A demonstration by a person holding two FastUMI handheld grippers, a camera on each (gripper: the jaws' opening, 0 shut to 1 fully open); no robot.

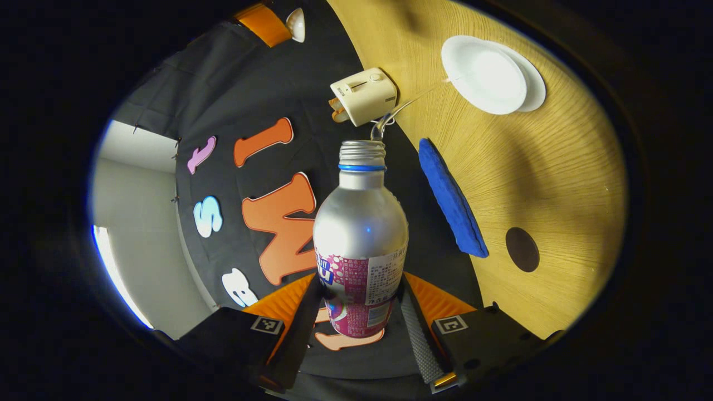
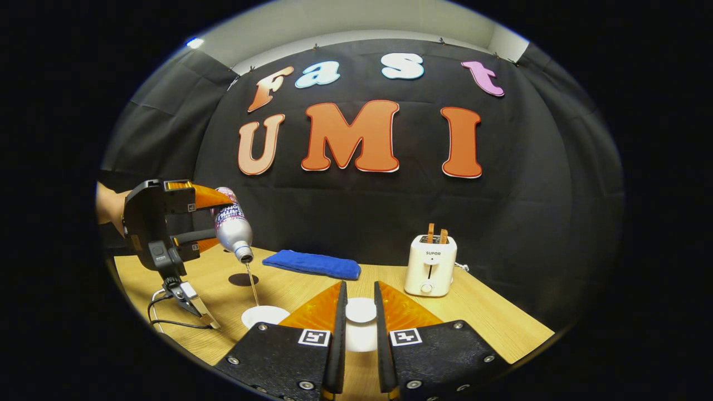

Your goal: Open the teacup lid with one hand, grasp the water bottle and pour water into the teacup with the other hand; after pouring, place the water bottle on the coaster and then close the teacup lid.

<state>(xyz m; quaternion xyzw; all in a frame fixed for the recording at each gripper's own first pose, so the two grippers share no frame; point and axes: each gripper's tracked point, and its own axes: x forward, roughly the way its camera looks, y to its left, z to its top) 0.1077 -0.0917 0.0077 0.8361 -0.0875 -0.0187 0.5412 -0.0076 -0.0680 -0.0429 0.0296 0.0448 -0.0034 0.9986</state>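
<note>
Left gripper point(image 1: 356, 312) clamps the water bottle point(image 1: 359, 234), tipped (stream visible) over the teacup point(image 2: 264, 316). Right gripper point(image 2: 360, 312) apparently pinches the lid point(image 2: 361, 310). I hold the tilt steady.

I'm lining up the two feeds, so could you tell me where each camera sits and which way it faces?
Left gripper view: rides the left gripper, looking along the tipped water bottle it clamps, down at the table and teacup.
Right gripper view: rides the right gripper, held low and level, facing the booth wall; its fingers flank the lid.
Shared: bottle, blue cloth, toaster, coaster.
</note>
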